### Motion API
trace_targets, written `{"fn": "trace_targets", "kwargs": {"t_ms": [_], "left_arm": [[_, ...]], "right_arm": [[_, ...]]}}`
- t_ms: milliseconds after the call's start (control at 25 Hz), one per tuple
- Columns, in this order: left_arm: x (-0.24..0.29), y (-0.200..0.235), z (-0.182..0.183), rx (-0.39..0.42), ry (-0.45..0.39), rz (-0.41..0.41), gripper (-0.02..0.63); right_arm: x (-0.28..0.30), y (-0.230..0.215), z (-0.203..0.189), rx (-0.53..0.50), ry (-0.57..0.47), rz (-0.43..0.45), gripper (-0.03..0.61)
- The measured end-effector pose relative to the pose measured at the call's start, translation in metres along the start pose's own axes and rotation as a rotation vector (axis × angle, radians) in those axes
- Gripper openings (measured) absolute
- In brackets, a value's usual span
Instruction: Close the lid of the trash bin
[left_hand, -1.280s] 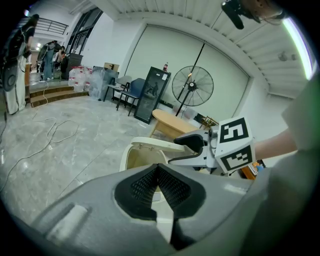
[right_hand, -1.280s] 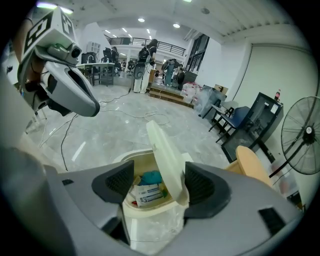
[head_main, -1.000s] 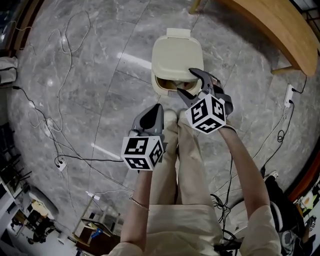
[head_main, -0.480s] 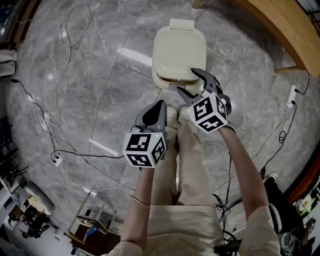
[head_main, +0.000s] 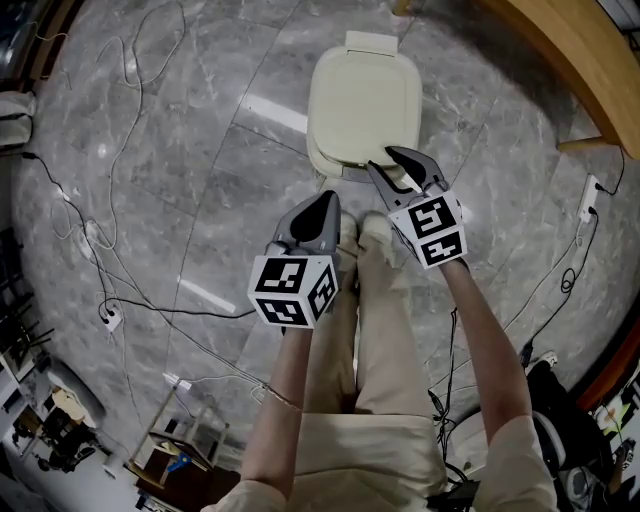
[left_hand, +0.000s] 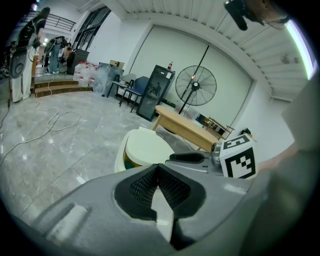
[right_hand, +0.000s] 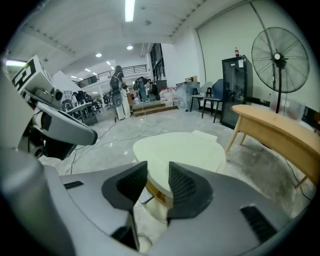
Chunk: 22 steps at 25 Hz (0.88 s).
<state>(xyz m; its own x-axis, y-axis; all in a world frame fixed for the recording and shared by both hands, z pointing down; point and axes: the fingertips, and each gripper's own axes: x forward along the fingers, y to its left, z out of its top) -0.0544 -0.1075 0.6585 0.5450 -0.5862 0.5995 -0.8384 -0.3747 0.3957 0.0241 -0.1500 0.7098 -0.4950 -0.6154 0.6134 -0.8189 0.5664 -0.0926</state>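
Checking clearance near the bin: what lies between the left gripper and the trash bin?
Only a bare strip of grey floor separates the left gripper from the trash bin, as the head view shows.

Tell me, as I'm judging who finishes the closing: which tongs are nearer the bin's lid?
Right. The right tongs, whose jaws have just been closing, reach the front edge of the lid, which shows in their gap. The left tongs, shut, hang back short of it.
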Motion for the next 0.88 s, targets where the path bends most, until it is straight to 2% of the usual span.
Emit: {"fn": "trace_targets", "kwargs": {"t_ms": [120, 200, 360, 880], "left_arm": [[0.004, -0.002, -0.002, 0.003, -0.007, -0.009, 0.023], [0.007, -0.003, -0.003, 0.006, -0.011, -0.014, 0.023], [0.014, -0.001, -0.005, 0.008, -0.016, -0.013, 0.023], [0.032, 0.013, -0.015, 0.006, -0.013, 0.003, 0.023]], "right_arm": [[0.002, 0.002, -0.007, -0.003, -0.01, -0.002, 0.098], [0.004, 0.001, -0.012, 0.016, -0.018, -0.012, 0.023], [0.011, -0.002, -0.022, 0.058, -0.015, -0.024, 0.008], [0.026, -0.004, -0.044, 0.097, 0.033, -0.036, 0.005]]}}
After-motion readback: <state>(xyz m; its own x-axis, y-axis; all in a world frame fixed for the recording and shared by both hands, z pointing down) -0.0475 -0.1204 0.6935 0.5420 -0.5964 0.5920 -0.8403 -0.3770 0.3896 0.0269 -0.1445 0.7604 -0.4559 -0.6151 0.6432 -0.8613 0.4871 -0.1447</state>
